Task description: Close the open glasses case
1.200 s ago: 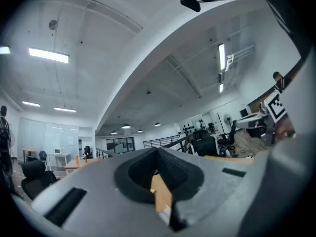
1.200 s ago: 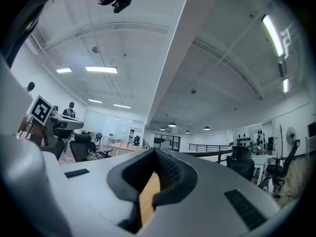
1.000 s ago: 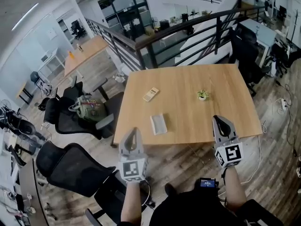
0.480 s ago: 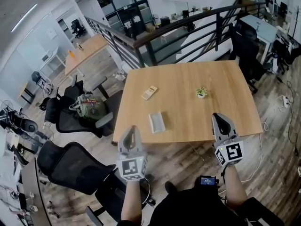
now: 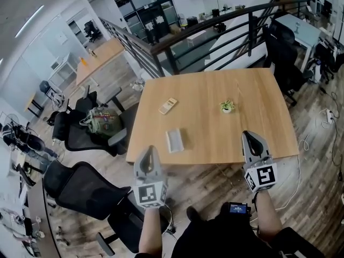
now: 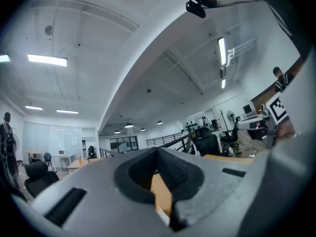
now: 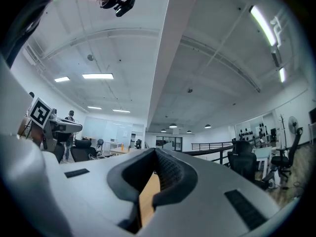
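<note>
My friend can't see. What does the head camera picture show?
Seen from above, a person holds two grey tools, the left tool and the right tool, both shut and empty, near the front edge of a light wooden table. On it lie a flat grey rectangular case, a small beige rectangular object and a tiny green potted plant.

- The case (image 5: 174, 140), ahead of the left gripper (image 5: 149, 153), was too small to tell open from shut.
- A tan thing (image 5: 167, 106) beyond it was too small to name.
- In both gripper views the jaws hid the table (image 6: 161, 191), bar one wood strip.
</note>
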`<state>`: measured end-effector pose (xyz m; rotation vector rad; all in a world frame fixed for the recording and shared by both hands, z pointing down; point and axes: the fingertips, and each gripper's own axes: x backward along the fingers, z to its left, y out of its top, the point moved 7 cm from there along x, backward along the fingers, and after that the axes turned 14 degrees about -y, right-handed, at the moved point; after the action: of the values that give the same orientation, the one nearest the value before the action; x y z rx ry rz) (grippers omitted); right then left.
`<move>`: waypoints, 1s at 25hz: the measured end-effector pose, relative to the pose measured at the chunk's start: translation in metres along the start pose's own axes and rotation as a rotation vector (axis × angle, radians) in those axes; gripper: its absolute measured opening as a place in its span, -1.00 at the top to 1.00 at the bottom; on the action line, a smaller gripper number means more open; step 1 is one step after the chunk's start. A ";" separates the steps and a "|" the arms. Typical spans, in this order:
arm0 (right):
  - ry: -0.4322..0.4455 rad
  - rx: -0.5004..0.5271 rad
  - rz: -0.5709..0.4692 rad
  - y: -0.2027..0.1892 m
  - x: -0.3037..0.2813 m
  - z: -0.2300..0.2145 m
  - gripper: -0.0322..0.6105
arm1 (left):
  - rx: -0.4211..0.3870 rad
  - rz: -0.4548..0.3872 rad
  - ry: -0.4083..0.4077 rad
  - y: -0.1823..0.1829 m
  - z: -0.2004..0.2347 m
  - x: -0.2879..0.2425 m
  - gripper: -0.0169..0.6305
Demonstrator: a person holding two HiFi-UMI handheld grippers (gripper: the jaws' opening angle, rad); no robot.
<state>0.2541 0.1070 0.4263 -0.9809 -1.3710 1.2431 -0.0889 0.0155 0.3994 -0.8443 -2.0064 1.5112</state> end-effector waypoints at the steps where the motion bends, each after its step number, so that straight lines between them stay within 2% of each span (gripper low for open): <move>1: 0.002 -0.004 0.005 -0.003 0.000 -0.006 0.86 | 0.003 0.004 0.002 0.000 -0.004 -0.002 0.94; 9: 0.032 -0.028 0.016 -0.011 0.000 -0.047 0.86 | -0.004 0.027 0.012 0.014 -0.033 -0.025 0.94; 17: -0.027 -0.059 0.037 -0.022 0.007 -0.081 0.86 | -0.040 0.025 -0.034 0.031 -0.051 -0.061 0.94; 25: -0.080 -0.058 0.032 -0.021 0.019 -0.093 0.86 | -0.054 0.019 -0.081 0.034 -0.057 -0.080 0.94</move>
<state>0.3437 0.1391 0.4477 -1.0058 -1.4663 1.2845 0.0123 0.0021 0.3807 -0.8384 -2.1124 1.5306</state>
